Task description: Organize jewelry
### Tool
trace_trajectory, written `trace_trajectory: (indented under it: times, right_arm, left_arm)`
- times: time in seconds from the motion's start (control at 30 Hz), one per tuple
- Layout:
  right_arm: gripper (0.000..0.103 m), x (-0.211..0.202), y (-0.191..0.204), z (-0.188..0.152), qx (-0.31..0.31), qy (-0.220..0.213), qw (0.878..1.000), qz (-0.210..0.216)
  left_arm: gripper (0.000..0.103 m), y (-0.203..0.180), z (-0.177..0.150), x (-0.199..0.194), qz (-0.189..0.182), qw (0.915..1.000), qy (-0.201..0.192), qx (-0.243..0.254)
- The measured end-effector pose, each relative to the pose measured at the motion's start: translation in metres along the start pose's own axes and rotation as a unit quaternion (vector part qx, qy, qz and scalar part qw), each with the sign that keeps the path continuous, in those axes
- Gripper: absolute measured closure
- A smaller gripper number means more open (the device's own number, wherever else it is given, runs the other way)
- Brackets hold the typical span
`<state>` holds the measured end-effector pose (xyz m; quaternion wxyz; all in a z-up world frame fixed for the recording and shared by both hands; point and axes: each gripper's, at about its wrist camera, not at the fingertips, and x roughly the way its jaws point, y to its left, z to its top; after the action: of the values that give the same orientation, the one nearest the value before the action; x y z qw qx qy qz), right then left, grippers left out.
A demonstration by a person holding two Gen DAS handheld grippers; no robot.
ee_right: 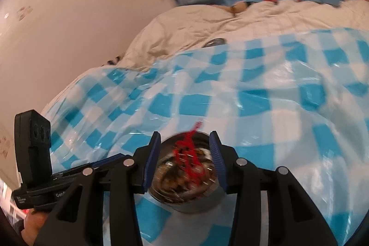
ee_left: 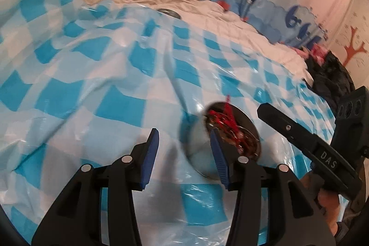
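Jewelry bowl sitting on the checked sheet

The right gripper (ee_right: 185, 159) is hovering with fingers spread around the metal bowl (ee_right: 184, 176) of tangled jewelry (ee_right: 188, 158); the left gripper (ee_left: 184, 153) is waiting spread apart just beside it on the blue-checked sheet (ee_left: 103, 84).

- Left gripper (ee_left: 184, 153) low in its frame, blue-padded jaws spread wide, nothing between the pads.
- Right gripper (ee_right: 184, 160) at the bottom centre of its own view, jaws parted.
- The right one's black body juts in lower right of the left view.
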<state>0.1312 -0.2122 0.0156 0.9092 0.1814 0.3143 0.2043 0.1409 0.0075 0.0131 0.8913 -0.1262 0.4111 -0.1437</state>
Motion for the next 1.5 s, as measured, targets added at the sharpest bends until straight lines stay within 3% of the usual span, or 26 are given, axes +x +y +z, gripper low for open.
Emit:
trace_trajectory:
  times: [0.23,0.43,0.53,0.67,0.77,0.83,0.87,1.07,1.23,1.43,1.5]
  right_arm:
    - [0.049,0.045,0.001,-0.005,0.015,0.062,0.997,0.046]
    - [0.047,0.045,0.013,-0.007,-0.036,0.144,0.986,0.081]
    - [0.047,0.028,0.005,-0.008,-0.019,0.121,0.99,0.073]
    - [0.039,-0.003,-0.017,0.0,0.033,0.026,0.998,0.044]
    - [0.036,-0.016,-0.037,0.0,0.075,-0.018,0.997,-0.015]
    - [0.035,-0.008,-0.046,-0.005,0.09,0.009,0.995,-0.043]
    - [0.035,-0.006,-0.049,-0.007,0.099,0.013,0.994,-0.036]
    - [0.034,0.013,-0.05,-0.015,0.142,0.041,0.986,0.078]
    - [0.026,0.013,-0.04,-0.018,0.14,0.05,0.984,0.094]
    - [0.024,0.008,-0.025,-0.025,0.138,0.074,0.982,0.108]
    - [0.024,0.005,-0.014,-0.031,0.129,0.089,0.98,0.126]
  left_arm:
    - [0.057,0.01,0.005,-0.02,0.004,0.9998,-0.019,-0.01]
    - [0.057,0.012,0.003,-0.022,0.002,0.9999,-0.013,-0.011]
    - [0.055,0.008,-0.001,-0.02,-0.003,1.0,-0.002,-0.005]
    - [0.053,0.004,-0.007,-0.014,-0.01,0.9999,0.007,-0.003]
    - [0.052,0.003,-0.01,-0.007,-0.014,0.9997,0.018,-0.004]
    - [0.051,0.0,-0.013,-0.002,-0.015,0.9996,0.023,-0.001]
    - [0.051,-0.002,-0.015,0.001,-0.016,0.9995,0.027,0.003]
    - [0.042,-0.017,-0.021,0.009,-0.073,0.997,0.024,0.01]
    - [0.041,-0.032,-0.027,0.016,-0.107,0.9931,0.034,0.033]
    - [0.039,-0.033,-0.032,0.007,-0.085,0.995,0.027,0.046]
    - [0.04,-0.03,-0.034,0.001,-0.098,0.9935,0.032,0.048]
